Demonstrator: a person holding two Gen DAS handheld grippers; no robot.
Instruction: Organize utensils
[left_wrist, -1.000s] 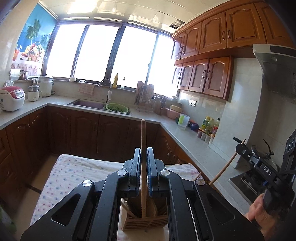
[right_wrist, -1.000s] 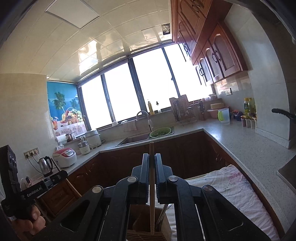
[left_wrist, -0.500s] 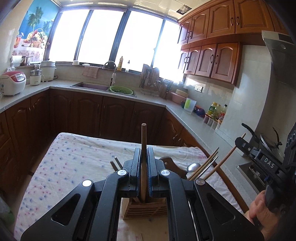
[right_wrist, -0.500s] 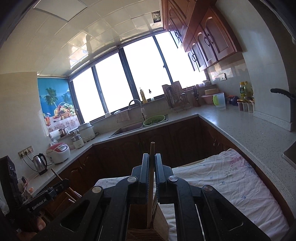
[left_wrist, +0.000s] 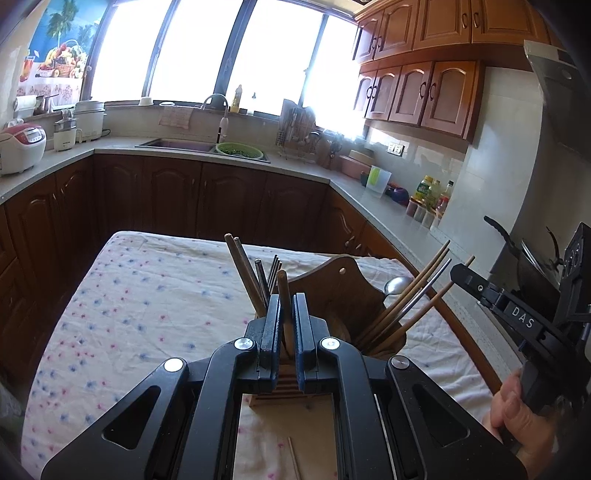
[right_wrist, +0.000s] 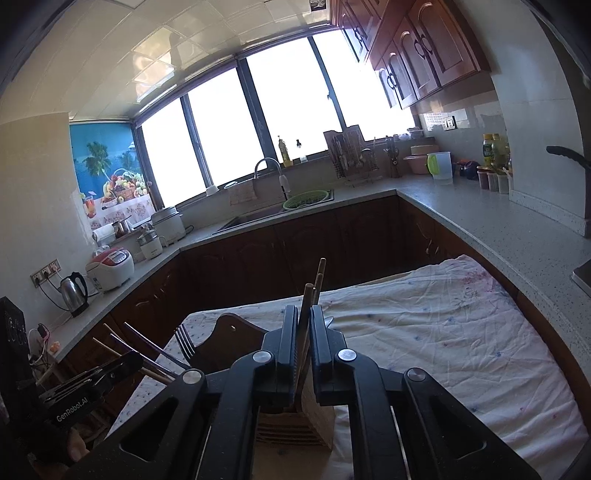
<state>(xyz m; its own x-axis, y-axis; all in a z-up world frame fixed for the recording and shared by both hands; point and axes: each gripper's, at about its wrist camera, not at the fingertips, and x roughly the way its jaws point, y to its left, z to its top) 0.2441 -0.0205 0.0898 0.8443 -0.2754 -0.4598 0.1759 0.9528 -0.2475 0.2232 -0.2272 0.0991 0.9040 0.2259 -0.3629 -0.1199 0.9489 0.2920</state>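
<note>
My left gripper (left_wrist: 285, 300) is shut on a wooden chopstick (left_wrist: 282, 284) that stands upright, its lower end down in the wooden utensil holder (left_wrist: 334, 295) on the flowered tablecloth (left_wrist: 147, 306). The holder's left slot has chopsticks and a fork (left_wrist: 274, 269); its right slot has chopsticks and a spoon (left_wrist: 397, 285). My right gripper (right_wrist: 303, 309) is shut on another wooden chopstick (right_wrist: 306, 299) that reaches down into the holder (right_wrist: 295, 421). In the left wrist view the right gripper (left_wrist: 476, 286) shows at the right edge, a hand behind it. The left gripper (right_wrist: 110, 369) shows low left in the right wrist view.
A loose chopstick (left_wrist: 293, 458) lies on the cloth in front of the holder. Dark cabinets and a grey counter (left_wrist: 369, 199) ring the table, with a sink (left_wrist: 177, 144), a green colander (left_wrist: 239, 149), a rice cooker (left_wrist: 20, 146) and bottles (left_wrist: 430, 190).
Both grippers have sunk with their chopsticks and tipped downward. The holder with its forks, spoon and chopsticks has come into view, and each held chopstick now sits deeper in it.
</note>
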